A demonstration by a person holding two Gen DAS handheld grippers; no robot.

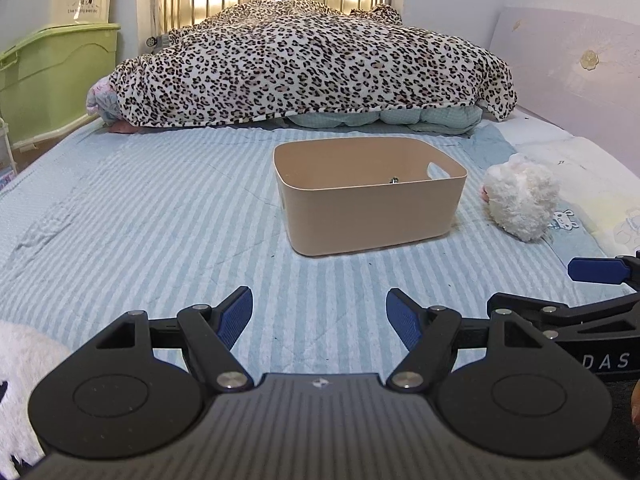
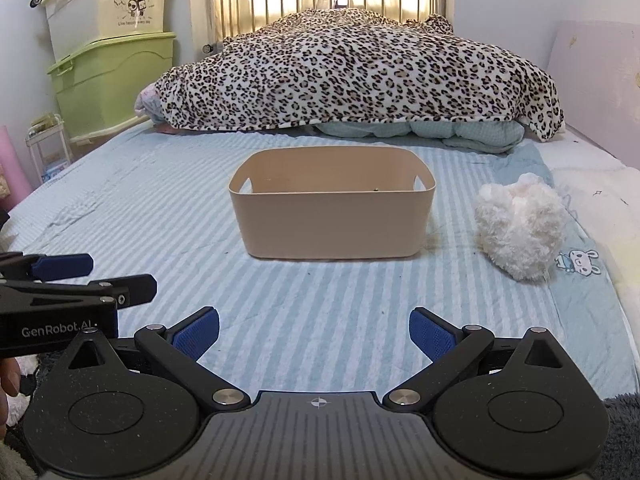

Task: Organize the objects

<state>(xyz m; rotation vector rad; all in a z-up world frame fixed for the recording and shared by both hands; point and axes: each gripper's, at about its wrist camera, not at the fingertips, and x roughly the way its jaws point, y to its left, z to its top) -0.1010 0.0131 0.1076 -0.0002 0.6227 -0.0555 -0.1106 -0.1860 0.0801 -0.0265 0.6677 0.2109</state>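
Observation:
A tan plastic bin [image 1: 372, 216] with handle cutouts stands on the striped bed; in the right wrist view it [image 2: 332, 224] sits straight ahead. A white fluffy plush toy [image 1: 520, 196] lies to the bin's right, also in the right wrist view [image 2: 520, 228]. My left gripper [image 1: 320, 322] is open and empty, low over the sheet in front of the bin. My right gripper [image 2: 314, 334] is open and empty, beside the left one. Each gripper shows at the edge of the other's view. A small dark item lies inside the bin [image 1: 394, 179].
A leopard-print blanket [image 2: 352, 68] covers a heap at the far end of the bed. Green and cream storage boxes [image 2: 108, 40] are stacked at the left. A pale headboard panel [image 1: 572, 76] runs along the right. Something white and furry [image 1: 20, 380] lies at the near left.

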